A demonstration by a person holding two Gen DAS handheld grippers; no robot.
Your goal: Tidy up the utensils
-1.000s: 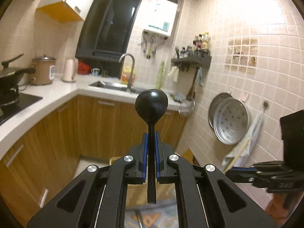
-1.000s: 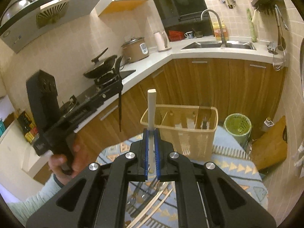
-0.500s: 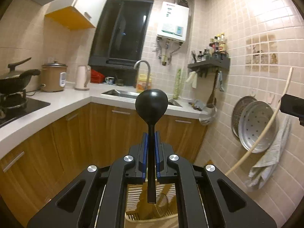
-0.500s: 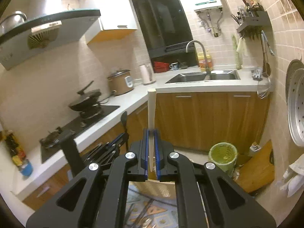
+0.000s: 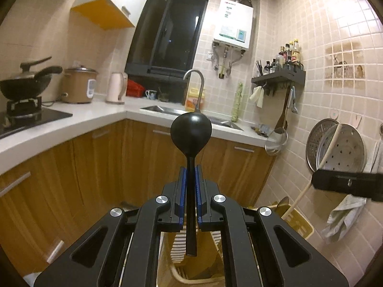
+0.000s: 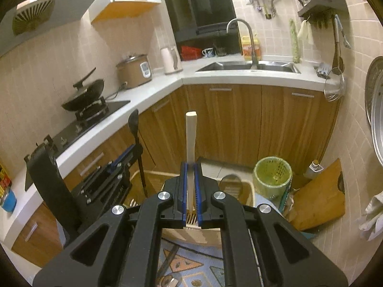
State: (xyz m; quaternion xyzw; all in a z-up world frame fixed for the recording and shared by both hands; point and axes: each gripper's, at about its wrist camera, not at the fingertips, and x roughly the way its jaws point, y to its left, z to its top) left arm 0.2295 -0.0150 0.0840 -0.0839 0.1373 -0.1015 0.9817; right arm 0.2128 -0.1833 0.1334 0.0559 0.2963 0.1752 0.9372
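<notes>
My left gripper [image 5: 190, 179] is shut on a black spoon [image 5: 191, 134], held upright with the bowl up, above the beige utensil basket [image 5: 300, 222]. It shows in the right wrist view [image 6: 124, 160] with the black spoon [image 6: 133, 123] over the basket's left side. My right gripper [image 6: 190, 179] is shut on a pale wooden utensil [image 6: 191, 138], handle end up, above the basket [image 6: 249, 191]. In the left wrist view this utensil [image 5: 329, 148] runs down into the basket's right part.
A patterned blue mat [image 6: 186, 265] lies under the basket with more utensils on it. A green bin [image 6: 273, 177] and a wooden board [image 6: 320, 196] stand by the cabinets. Counter, sink and stove lie behind.
Both grippers have come down and closer over the basket. The wooden utensil's lower end has gone into the basket's right part, and the black spoon now hangs over its left side.
</notes>
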